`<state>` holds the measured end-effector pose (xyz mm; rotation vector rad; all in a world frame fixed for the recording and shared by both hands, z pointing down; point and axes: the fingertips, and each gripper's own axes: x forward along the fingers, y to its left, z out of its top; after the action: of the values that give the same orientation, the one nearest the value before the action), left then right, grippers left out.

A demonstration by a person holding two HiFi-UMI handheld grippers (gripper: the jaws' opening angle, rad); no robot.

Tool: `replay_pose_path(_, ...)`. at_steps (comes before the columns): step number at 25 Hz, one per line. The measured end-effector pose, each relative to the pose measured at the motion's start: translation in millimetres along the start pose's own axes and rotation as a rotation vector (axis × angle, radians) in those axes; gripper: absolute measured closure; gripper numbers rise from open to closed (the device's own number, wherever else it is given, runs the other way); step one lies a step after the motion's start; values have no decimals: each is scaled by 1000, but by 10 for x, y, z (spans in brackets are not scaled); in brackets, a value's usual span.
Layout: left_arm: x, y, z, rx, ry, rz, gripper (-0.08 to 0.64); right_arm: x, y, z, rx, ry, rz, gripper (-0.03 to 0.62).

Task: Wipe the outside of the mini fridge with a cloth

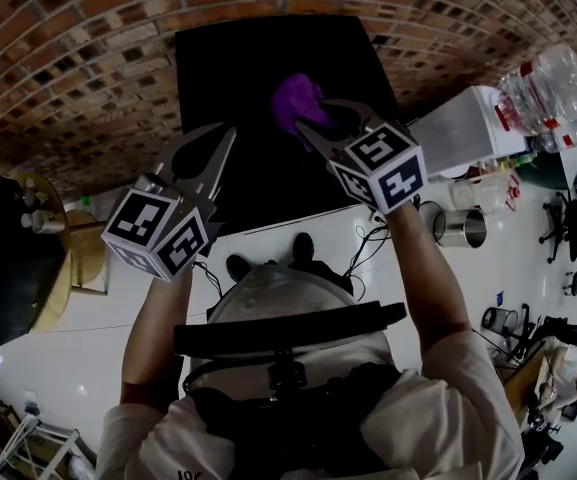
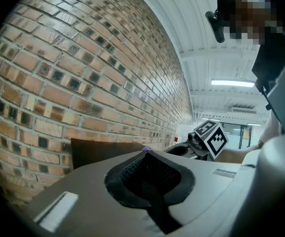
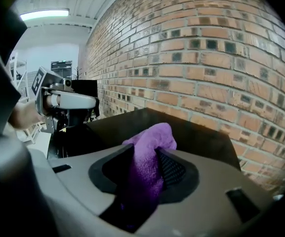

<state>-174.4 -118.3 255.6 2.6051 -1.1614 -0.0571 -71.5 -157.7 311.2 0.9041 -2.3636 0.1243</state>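
Mini fridge: the black mini fridge [image 1: 238, 78] stands with its back to the brick wall [image 1: 88, 58] on a white floor [image 1: 68, 348]. In the head view its flat dark top fills the middle.
Cloth: a bunched purple cloth [image 1: 298, 103] sits over the right half of the fridge top. Whether it touches the top cannot be told.
Right tongs: the right tongs [image 1: 318, 118] reach in from the right over the fridge top and are closed on the cloth. In the right gripper view the purple wad [image 3: 149, 157] fills the gap between the two pads and sticks out past the tips. The fridge top [image 3: 191, 127] lies just beyond.
Left tongs: the left tongs [image 1: 218, 143] are pressed together with nothing between them. They are over the front left of the fridge and apart from the cloth. In the left gripper view the closed tips [image 2: 147, 154] point level at the brick wall, with the edge of the fridge [image 2: 98, 149] showing behind them.
Arms: both of the person's forearms reach forward from below the headgear [image 1: 288, 298].
Right side: a white box [image 1: 458, 128] stands just beside the fridge, with clear water bottles [image 1: 548, 93] beyond it and a metal pail [image 1: 458, 226] near it on the floor.
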Motion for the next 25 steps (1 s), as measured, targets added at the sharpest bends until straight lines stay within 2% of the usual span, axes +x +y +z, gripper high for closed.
replay_pose_path(5, -40, 6, 5, -2, -5, -6, 557, 4, -130, 103, 106, -37, 9, 482)
replay_pose_path(12, -205, 42, 106, -11, -65, 32, 557, 387, -340, 786, 112, -128, -33, 483)
replay_pose_path(20, -530, 124, 46, -30, -67, 62, 557, 1306, -171, 1337, 141, -111, -26, 482)
replay_pose_path(25, -730, 268, 29, -45, -72, 103, 557, 1771, -32, 1472, 142, -57, -50, 482)
